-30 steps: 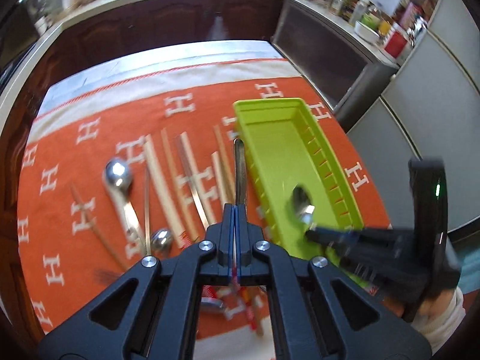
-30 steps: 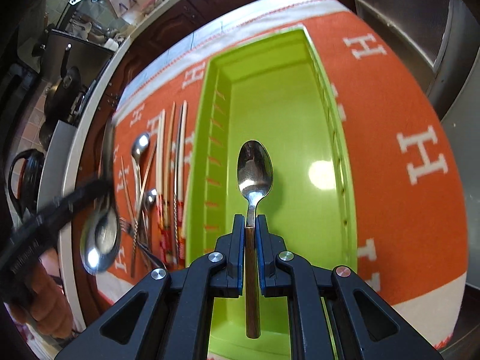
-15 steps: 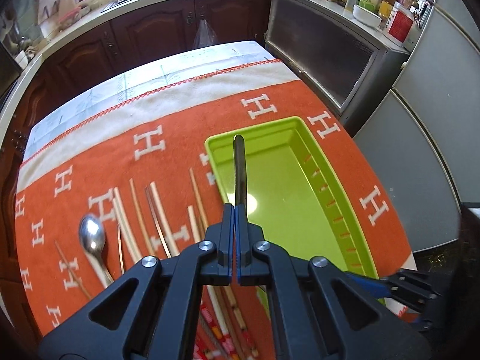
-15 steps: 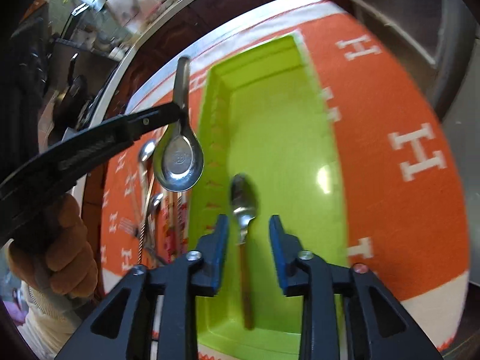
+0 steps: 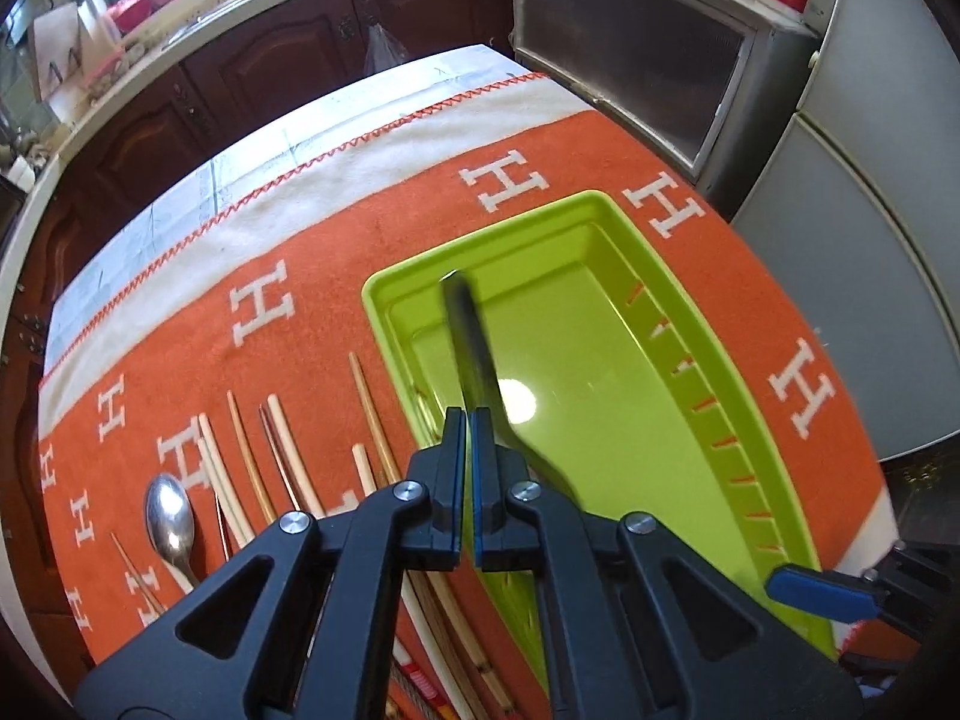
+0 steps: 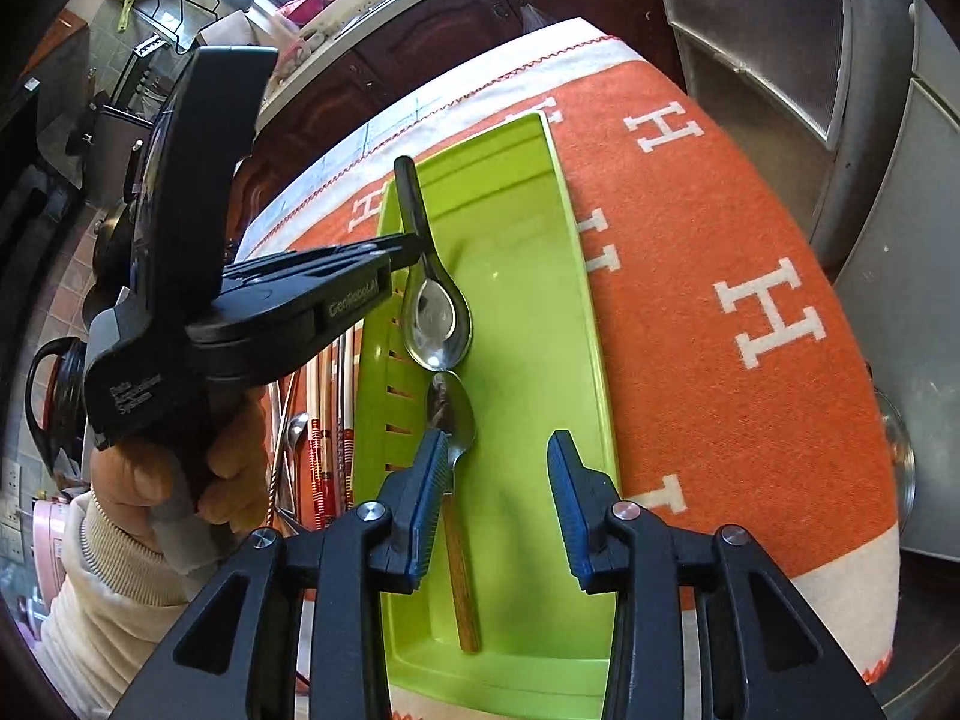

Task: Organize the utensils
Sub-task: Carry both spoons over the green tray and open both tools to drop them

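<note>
My left gripper [image 5: 467,420] is shut on a steel soup spoon [image 5: 471,336] and holds it over the green tray [image 5: 708,354]. In the right wrist view the left gripper [image 6: 403,252] hangs the spoon [image 6: 435,324], bowl down, above the tray [image 6: 585,276]. My right gripper [image 6: 499,456] is open and empty over the tray's near end. A wooden-handled spoon [image 6: 457,426] lies in the tray just below it. The right gripper's blue pad [image 5: 822,591] shows at the tray's near right corner.
The tray sits on an orange cloth with white H marks [image 5: 336,252]. Left of the tray lie several chopsticks [image 5: 288,450] and a spoon [image 5: 171,519]. Dark cabinets [image 5: 270,78] stand behind the table; a grey appliance [image 5: 840,180] stands to the right.
My right gripper opened wide and drew back, leaving the wooden-handled spoon in the tray. My left gripper carried its spoon rightward over the tray.
</note>
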Demonstrator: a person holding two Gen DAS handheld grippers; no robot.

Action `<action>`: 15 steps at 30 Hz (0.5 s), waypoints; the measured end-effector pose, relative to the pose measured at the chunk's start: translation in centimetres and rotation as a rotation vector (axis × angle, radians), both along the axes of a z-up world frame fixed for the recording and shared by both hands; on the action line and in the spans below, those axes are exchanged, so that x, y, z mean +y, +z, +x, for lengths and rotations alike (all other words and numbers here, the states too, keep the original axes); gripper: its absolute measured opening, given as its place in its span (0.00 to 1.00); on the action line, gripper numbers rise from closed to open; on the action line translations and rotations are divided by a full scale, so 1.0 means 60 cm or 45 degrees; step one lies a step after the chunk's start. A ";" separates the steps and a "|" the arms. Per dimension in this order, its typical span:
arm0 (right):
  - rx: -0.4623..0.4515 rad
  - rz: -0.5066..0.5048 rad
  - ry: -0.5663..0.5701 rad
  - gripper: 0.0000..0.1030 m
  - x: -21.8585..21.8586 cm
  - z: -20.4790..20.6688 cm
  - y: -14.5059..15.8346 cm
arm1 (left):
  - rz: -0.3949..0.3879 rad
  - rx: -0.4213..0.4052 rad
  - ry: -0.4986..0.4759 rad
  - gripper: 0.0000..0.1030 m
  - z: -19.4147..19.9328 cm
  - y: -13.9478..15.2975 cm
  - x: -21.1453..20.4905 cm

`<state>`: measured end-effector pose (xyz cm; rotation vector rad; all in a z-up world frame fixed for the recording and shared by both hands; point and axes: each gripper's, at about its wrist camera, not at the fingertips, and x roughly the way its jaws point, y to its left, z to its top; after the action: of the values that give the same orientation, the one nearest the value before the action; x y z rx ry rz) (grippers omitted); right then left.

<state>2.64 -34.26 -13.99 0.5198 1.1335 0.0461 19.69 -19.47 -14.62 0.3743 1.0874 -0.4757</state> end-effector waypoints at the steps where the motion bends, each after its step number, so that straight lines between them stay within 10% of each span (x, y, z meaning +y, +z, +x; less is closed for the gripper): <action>1: 0.001 -0.005 0.000 0.34 0.020 0.005 -0.001 | -0.015 0.006 0.002 0.00 -0.004 0.007 0.006; 15: -0.032 -0.096 0.059 0.42 0.082 0.002 0.032 | -0.143 0.031 0.197 0.00 -0.133 0.082 0.192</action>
<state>2.77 -29.36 -12.05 0.4243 1.1187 0.0499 11.70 -7.92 -9.69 0.1843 1.0986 -0.4023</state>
